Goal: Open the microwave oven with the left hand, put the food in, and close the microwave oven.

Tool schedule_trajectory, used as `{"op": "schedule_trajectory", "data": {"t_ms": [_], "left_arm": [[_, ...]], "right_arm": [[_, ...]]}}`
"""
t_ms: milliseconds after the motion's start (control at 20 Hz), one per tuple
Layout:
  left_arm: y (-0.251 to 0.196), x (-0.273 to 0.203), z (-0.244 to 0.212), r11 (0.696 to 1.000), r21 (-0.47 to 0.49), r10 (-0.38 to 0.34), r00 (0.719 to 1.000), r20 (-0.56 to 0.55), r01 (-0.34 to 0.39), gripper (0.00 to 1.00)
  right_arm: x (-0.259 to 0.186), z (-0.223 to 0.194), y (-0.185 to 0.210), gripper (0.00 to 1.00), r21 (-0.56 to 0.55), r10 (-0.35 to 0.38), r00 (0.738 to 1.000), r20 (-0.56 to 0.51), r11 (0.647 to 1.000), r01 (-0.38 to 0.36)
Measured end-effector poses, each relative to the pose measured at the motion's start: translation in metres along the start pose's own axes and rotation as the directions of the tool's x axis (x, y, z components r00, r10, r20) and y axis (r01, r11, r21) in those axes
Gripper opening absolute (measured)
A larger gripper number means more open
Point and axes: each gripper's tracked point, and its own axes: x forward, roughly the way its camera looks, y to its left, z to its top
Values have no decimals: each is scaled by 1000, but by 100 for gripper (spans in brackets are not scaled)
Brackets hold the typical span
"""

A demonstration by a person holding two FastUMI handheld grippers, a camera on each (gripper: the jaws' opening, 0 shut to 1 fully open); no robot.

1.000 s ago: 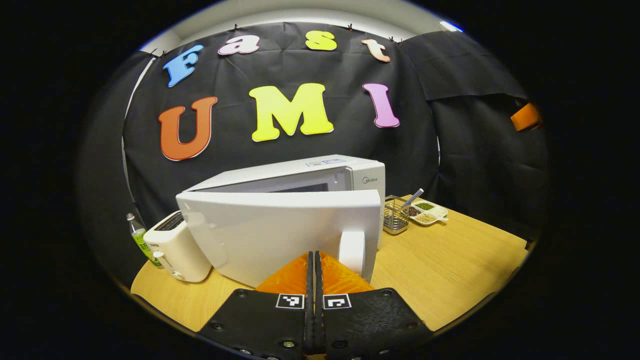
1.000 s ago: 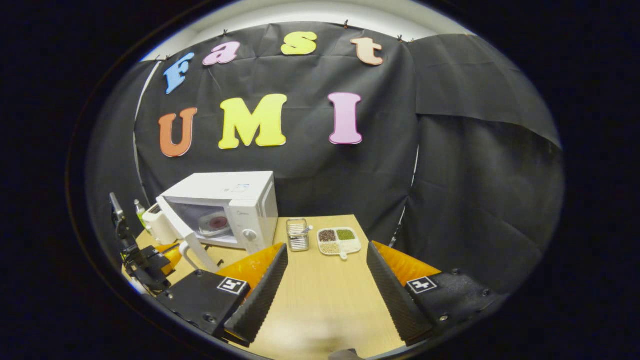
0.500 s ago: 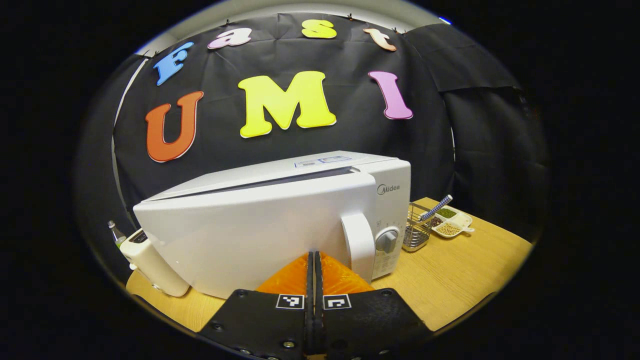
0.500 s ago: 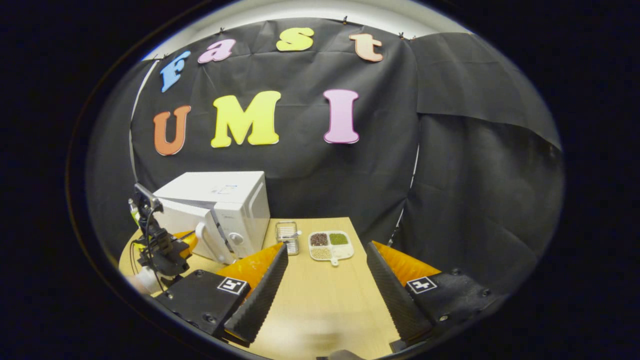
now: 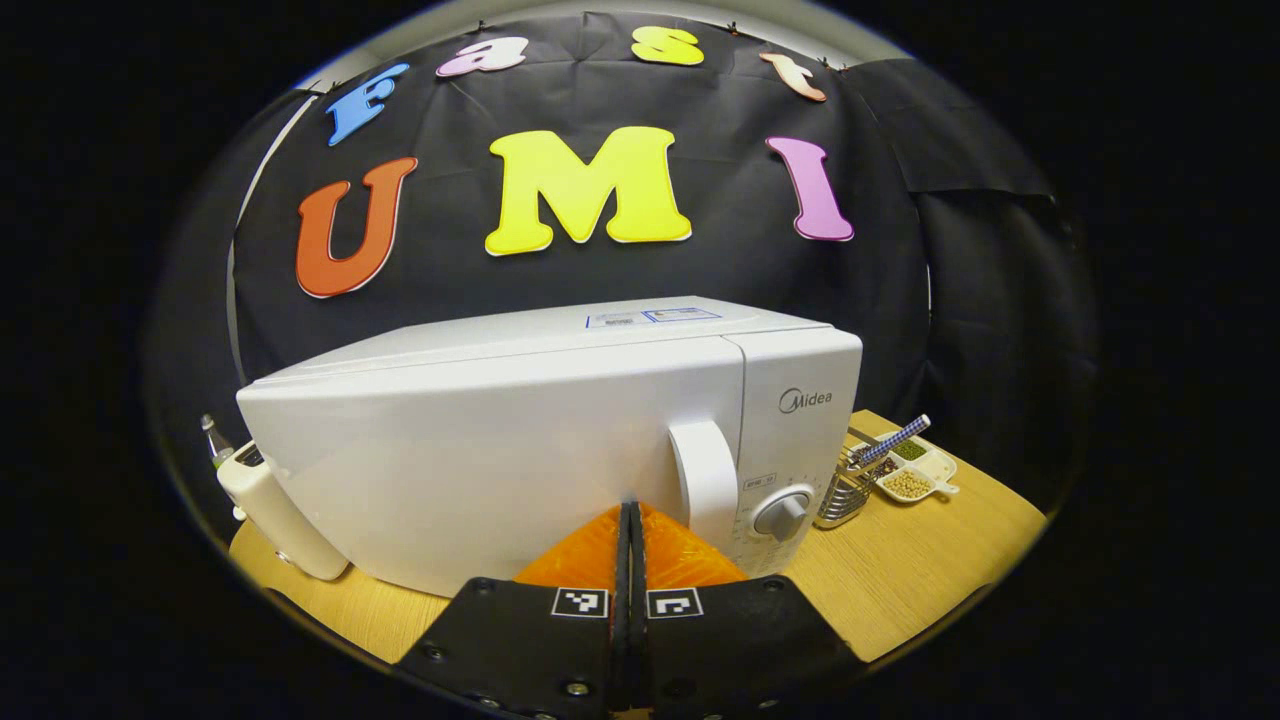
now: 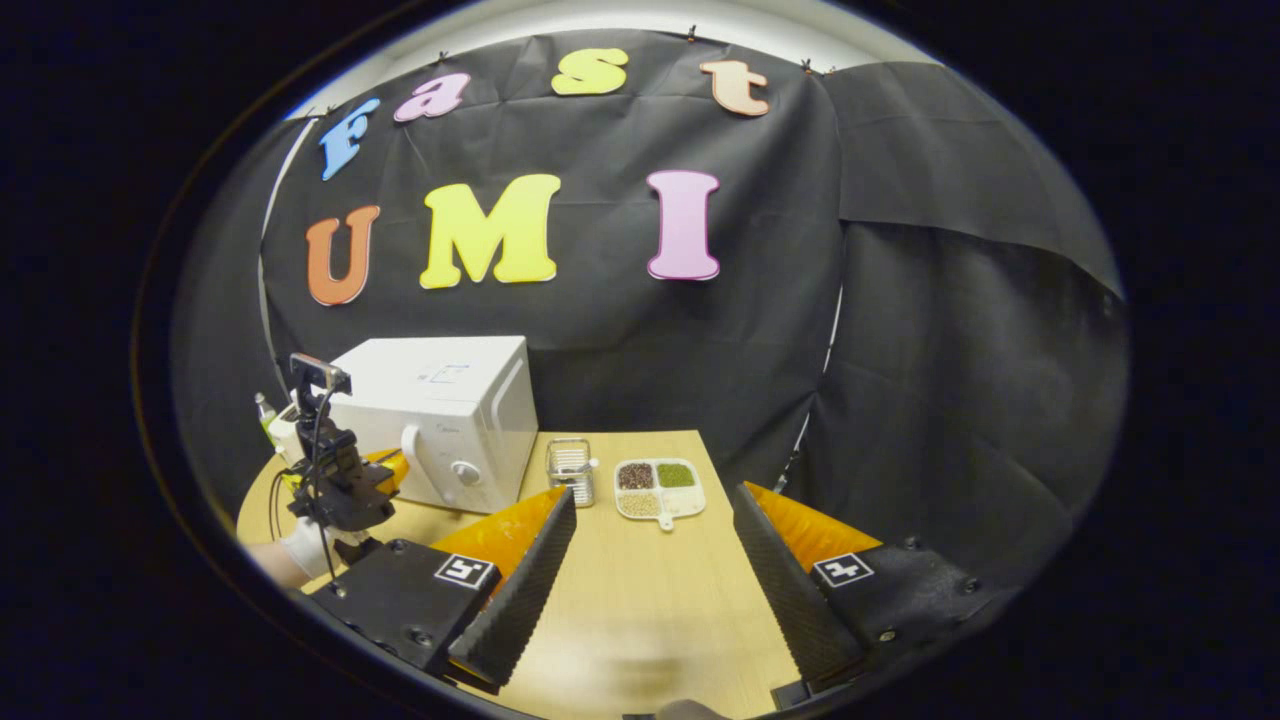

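Now the microwave oven [image 5: 540,440] sits on the tabletop [image 6: 640,590] with its door flush shut. Left tool [image 5: 630,520] has fingers pressed together, empty, right against the door beside the handle [image 5: 704,480]. Right tool [image 6: 650,560] is spread wide, empty, over bare tabletop.

The microwave oven [image 5: 520,440] hides most of the toaster [image 5: 270,505].

Looking along the left gripper [image 5: 630,520], fingers pressed together, tips meeting the closed door [image 5: 480,470] of the white microwave oven [image 5: 560,440] just left of its handle [image 5: 705,480]. Sitting on the wooden table [image 5: 900,560]: toaster [image 5: 275,510] left, wire basket [image 5: 845,485] and divided dish [image 5: 915,475] right.
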Motion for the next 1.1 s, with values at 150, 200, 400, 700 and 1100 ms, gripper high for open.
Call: {"op": "schedule_trajectory", "data": {"t_ms": [150,200,400,700,1100], "left_arm": [[3,-12,-9,1000,-2,3,1000,-17,-3,0],[6,-22,-16,1000,7,15,1000,-27,-15,0],[16,-69,-59,999,51,19,994,-105,-13,61],[40,-182,-27,998,12,60,998,-36,-60,96],[96,-327,75,990,-13,141,977,161,-141,96]], "right_arm": [[-2,0,4,100,2,9,1000,5,1000,-9],[-2,-1,5,92,2,11,1000,6,1000,-11],[-8,-5,22,100,-15,27,1000,8,1000,-27],[-33,-23,73,100,-54,82,996,23,995,-81],[-94,-14,142,92,-48,176,978,115,984,-171]]}}
